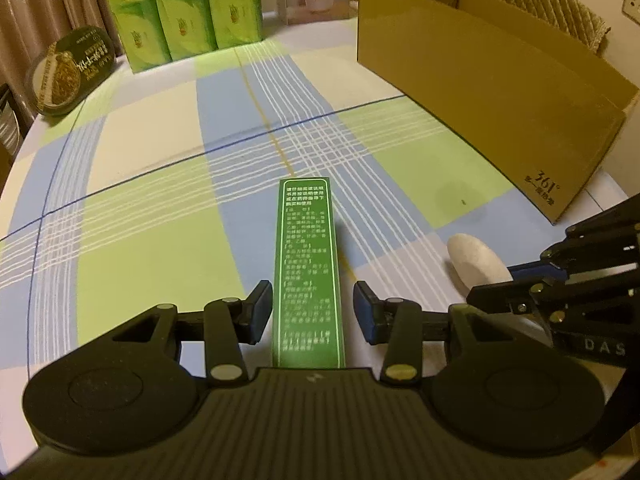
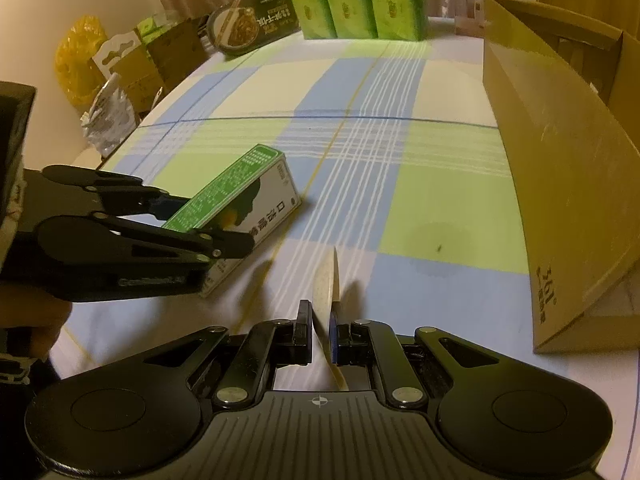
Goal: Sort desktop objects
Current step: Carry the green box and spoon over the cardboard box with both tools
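Left gripper [image 1: 313,306] wide, straddling green box [image 1: 307,272], likely pre-grasp. Right gripper [image 2: 321,334] clamped white oval piece [image 2: 326,280] edgewise; cardboard box [image 2: 560,184] at two o'clock, probable destination.

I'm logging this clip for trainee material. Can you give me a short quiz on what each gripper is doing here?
1. True or false: the right gripper is shut on the thin cream piece.
2. What lies between the fingers of the left gripper? A: tin. B: green box. C: tissue pack.
3. Fill in: the carton stands on the ___ side of both views.

Key: 1 true; 2 B; 3 right.
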{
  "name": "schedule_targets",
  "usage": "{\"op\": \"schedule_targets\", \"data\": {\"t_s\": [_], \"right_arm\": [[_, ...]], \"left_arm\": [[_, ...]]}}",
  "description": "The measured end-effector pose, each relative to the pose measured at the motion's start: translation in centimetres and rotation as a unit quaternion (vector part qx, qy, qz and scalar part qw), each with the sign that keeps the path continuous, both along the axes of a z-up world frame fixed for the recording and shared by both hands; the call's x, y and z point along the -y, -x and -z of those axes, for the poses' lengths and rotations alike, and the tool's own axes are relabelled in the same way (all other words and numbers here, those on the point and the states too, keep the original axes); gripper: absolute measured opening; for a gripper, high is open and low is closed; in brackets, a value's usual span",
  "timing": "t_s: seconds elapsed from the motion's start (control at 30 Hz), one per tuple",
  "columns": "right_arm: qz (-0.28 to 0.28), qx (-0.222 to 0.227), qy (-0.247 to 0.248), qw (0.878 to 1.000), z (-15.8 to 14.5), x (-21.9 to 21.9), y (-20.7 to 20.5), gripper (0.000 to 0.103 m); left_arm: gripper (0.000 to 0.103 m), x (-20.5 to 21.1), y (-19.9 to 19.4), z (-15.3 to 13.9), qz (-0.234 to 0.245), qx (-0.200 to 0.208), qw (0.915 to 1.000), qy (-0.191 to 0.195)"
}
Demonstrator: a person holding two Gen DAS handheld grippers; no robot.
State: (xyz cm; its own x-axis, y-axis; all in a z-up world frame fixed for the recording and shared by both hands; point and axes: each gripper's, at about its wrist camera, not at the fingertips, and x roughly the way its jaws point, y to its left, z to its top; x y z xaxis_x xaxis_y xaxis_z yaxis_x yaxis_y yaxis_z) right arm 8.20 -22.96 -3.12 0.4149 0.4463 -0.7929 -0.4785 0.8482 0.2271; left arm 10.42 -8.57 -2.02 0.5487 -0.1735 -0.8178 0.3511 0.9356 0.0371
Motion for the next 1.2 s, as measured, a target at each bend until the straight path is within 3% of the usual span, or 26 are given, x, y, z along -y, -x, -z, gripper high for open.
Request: {"op": "schedule_targets", "data": {"t_s": [0.13,0.23,1.2], "right_arm": [[0.0,0.002,-0.001,1.0,0.2,0.0,-0.2,0.005],[0.001,0.002,-0.004,1.0,0.2,0.1,-0.3,0.005],[0.027,0.042,-0.017,0.999,-2.7,1.8,1.6,0.005]], "left_arm": [[0.037,0.1,-0.8,0.5,-0.006,-0.003,1.0,-0.006],[0.026,-0.1,-1.0,0.7,-0.015,-0.007,0.9999,0.0],[0.025,1.9,4.5,-2.6,0.009,0.017,0.9997,0.015]]}}
